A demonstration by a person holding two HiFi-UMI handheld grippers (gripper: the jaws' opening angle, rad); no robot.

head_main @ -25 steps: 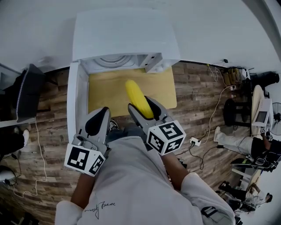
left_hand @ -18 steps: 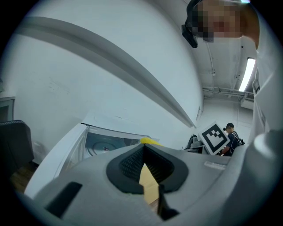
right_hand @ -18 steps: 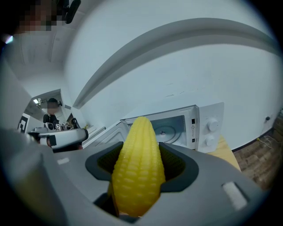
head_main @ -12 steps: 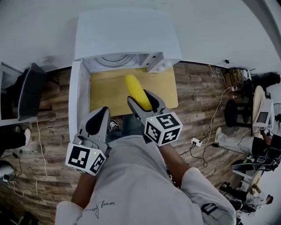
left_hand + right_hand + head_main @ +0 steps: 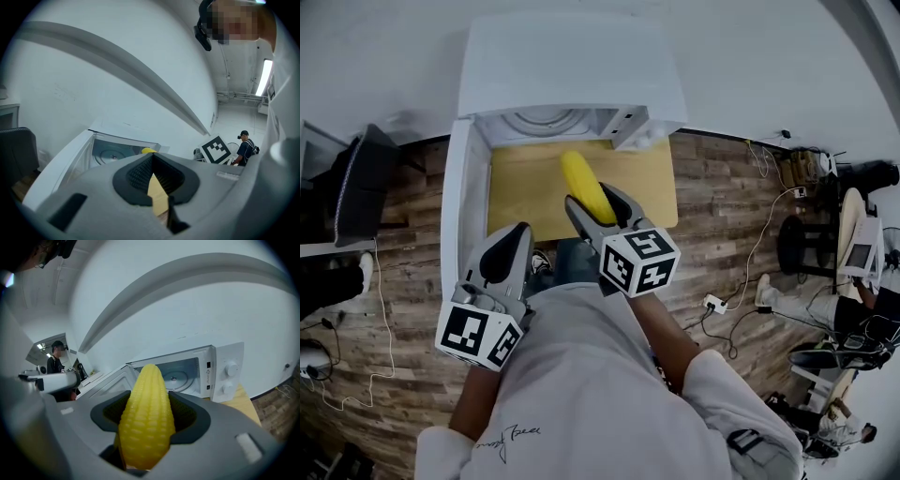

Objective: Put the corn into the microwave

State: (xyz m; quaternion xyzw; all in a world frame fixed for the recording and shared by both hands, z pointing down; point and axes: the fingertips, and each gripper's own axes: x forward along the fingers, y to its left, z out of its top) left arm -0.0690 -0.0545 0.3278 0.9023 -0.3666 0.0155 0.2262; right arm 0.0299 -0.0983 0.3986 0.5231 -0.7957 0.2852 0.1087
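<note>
A yellow corn cob [image 5: 579,183] is held over the wooden table [image 5: 525,192], with my right gripper [image 5: 592,199] shut on it. In the right gripper view the corn [image 5: 146,420] stands between the jaws, its tip towards the white microwave [image 5: 187,373]. The microwave [image 5: 572,75] sits at the table's far edge. Its door [image 5: 457,216] is swung open to the left, and the glass turntable [image 5: 539,122] shows inside. My left gripper [image 5: 514,246] hangs lower left near the door's end, shut and empty. The left gripper view shows the corn's tip [image 5: 149,150] and the cavity [image 5: 112,153].
The microwave's knob panel [image 5: 227,376] is right of the cavity. A black chair [image 5: 356,192] stands at the left. Cables and a power strip [image 5: 715,302] lie on the plank floor at the right, where a seated person [image 5: 825,305] is.
The right gripper has carried the corn a little further towards the microwave's opening. The left gripper has stayed in place.
</note>
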